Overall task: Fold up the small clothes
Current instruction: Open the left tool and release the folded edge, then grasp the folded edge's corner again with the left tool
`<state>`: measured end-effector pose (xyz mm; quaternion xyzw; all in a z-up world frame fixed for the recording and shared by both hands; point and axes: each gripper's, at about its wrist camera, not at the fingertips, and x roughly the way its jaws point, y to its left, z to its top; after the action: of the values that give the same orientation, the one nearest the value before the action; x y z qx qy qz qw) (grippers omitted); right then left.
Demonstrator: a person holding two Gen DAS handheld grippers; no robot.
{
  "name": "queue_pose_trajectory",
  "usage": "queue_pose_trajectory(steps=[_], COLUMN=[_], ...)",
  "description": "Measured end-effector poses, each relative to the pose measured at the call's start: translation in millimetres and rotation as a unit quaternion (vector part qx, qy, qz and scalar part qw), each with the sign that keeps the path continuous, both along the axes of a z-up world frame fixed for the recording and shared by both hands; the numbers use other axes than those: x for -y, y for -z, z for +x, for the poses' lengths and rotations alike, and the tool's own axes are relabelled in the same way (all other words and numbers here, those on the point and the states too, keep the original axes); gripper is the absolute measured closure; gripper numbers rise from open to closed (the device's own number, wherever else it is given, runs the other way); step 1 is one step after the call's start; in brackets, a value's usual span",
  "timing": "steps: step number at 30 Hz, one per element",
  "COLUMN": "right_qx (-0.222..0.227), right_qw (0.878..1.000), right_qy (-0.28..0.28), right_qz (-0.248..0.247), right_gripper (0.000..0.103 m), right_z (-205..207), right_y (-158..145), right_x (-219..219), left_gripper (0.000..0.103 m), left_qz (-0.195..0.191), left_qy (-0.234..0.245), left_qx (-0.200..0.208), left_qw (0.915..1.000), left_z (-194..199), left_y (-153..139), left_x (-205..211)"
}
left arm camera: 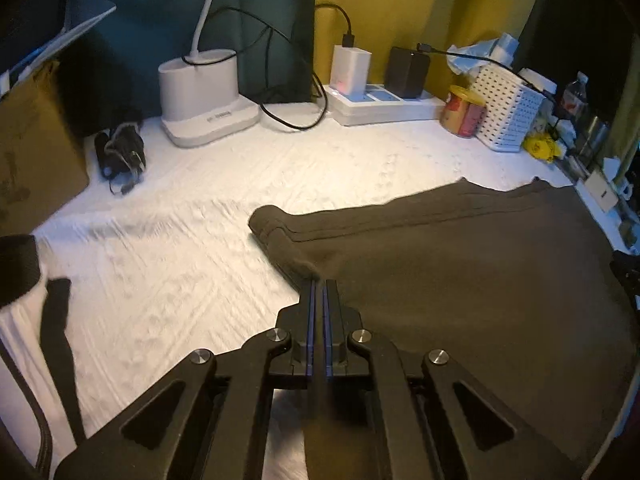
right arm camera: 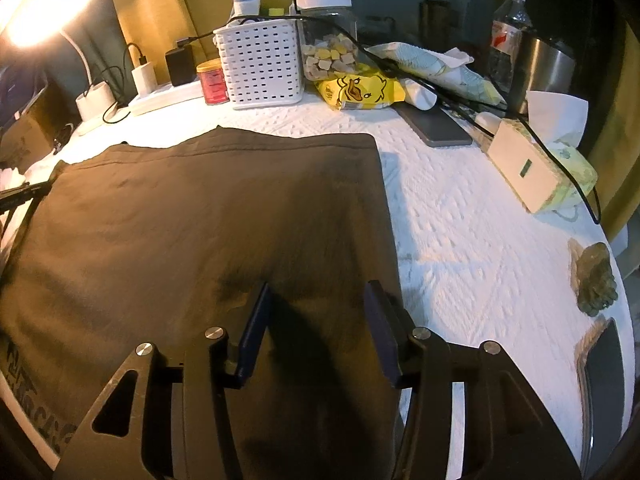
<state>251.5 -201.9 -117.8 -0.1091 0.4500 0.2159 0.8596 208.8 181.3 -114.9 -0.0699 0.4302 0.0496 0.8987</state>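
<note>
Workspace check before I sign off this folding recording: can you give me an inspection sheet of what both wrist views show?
Surface: white textured cover, wrinkled, brightly lit from the left.
Job's things: dark garment spread flat; a folded sleeve sticks out at its left.
Clutter: white slotted basket, red can, snack jar, yellow packet, tissue box, water bottle, cardboard box.
Grippers: left gripper shut, tips at the garment's edge; whether it pinches cloth cannot be told. Right gripper open above the garment.
Cables: black cable looped by the lamp base and power strip.
Surroundings: yellow wall, dark teal curtain.
</note>
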Motion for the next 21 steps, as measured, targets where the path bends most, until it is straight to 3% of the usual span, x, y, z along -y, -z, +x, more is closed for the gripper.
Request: queue_pose_trajectory(steps=[10, 16, 21], right_qx=[0.005, 0.019, 0.0], right_qw=[1.0, 1.0, 1.0], right_qy=[0.004, -0.003, -0.012], right_qz=[0.001, -0.003, 0.011], right_gripper=[0.047, 0.047, 0.047], right_z=[18, 64, 103], right_y=[-2, -12, -1], right_x=[0, -1, -7], left_gripper=[0.101, 0.1, 0.1], left_qz=[0.005, 0.01, 0.011], left_qy=[0.0, 0.003, 0.004], left_qx=[-0.001, 0.0, -0.004], left_qw=[1.0, 0.9999, 0.9999], left_z=[10, 9, 11], left_y=[-2, -3, 0], left_x=[-4, -3, -3])
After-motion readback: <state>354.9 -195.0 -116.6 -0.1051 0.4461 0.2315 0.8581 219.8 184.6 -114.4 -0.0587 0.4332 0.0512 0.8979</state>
